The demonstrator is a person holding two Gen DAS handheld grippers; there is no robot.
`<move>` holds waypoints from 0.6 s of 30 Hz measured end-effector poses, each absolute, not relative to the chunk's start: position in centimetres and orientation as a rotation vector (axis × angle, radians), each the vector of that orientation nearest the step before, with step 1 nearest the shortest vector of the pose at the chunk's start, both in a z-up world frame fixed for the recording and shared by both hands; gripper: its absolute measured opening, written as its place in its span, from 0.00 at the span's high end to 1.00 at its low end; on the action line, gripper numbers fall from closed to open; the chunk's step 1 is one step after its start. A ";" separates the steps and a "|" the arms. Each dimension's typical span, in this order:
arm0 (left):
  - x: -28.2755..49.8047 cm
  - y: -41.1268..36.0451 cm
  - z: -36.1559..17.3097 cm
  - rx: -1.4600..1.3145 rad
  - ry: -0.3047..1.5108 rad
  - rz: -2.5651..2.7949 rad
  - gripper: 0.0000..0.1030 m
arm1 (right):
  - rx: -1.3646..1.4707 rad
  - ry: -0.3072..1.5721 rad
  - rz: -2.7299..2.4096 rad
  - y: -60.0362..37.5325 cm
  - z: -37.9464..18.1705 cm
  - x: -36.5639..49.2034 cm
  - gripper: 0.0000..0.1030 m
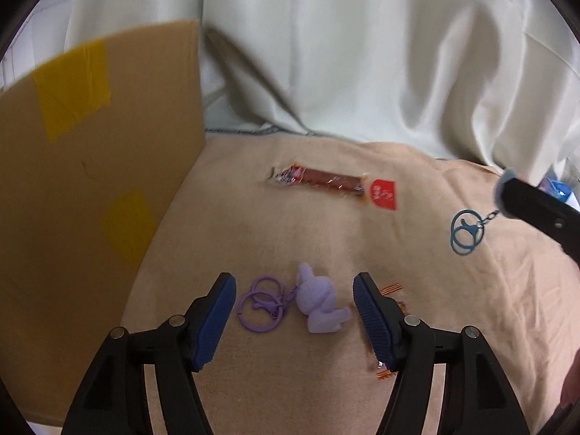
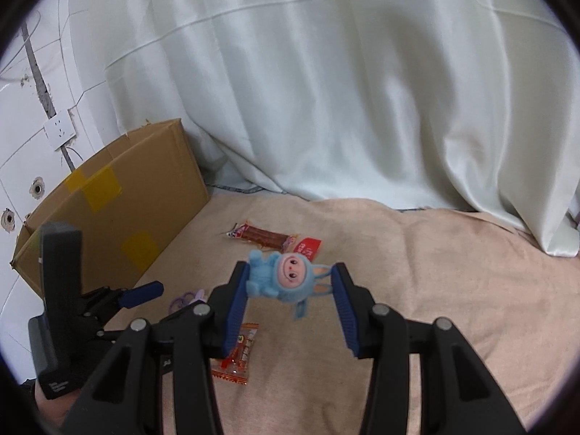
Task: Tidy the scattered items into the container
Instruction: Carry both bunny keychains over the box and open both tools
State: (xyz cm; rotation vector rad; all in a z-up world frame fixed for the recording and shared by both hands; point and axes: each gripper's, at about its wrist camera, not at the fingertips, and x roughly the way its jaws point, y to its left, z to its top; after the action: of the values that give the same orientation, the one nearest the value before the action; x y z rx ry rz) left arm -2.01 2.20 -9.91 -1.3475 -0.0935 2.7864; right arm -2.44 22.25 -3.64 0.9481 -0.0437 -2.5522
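Fingers of the right gripper (image 2: 290, 282) pinched the blue doll keychain (image 2: 281, 277) loosely; it could drop short of the cardboard box (image 2: 119, 217). Left gripper (image 1: 294, 320) straddled the purple bunny keychain (image 1: 319, 304), unclenched.

A home room: pale curtain (image 2: 326, 90), wall socket (image 2: 59, 133), peach blanket (image 2: 435, 272).

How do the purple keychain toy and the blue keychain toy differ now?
The purple keychain toy lies on the blanket between the open left gripper; the blue keychain toy is held up in the right gripper. Purple is plain; blue has a pink face. Both carry matching rings.
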 end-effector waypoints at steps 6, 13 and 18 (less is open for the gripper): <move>-1.9 2.8 -10.1 -1.304 -0.046 2.773 0.37 | 0.978 -0.048 -2.547 22.4 -4.3 -2.9 0.51; -2.7 2.7 -10.2 -1.335 -0.126 2.691 0.74 | 0.974 -0.036 -2.539 22.5 -4.2 -2.8 0.51; -2.0 2.5 -7.9 -1.245 -0.120 2.725 0.77 | 0.965 -0.043 -2.541 22.8 -3.9 -2.7 0.51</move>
State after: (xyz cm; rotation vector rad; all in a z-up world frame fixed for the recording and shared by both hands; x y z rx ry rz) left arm -2.02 2.53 -7.86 -1.2446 -0.1201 2.7253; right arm -2.67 22.82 -3.89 0.9645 -0.0428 -2.5412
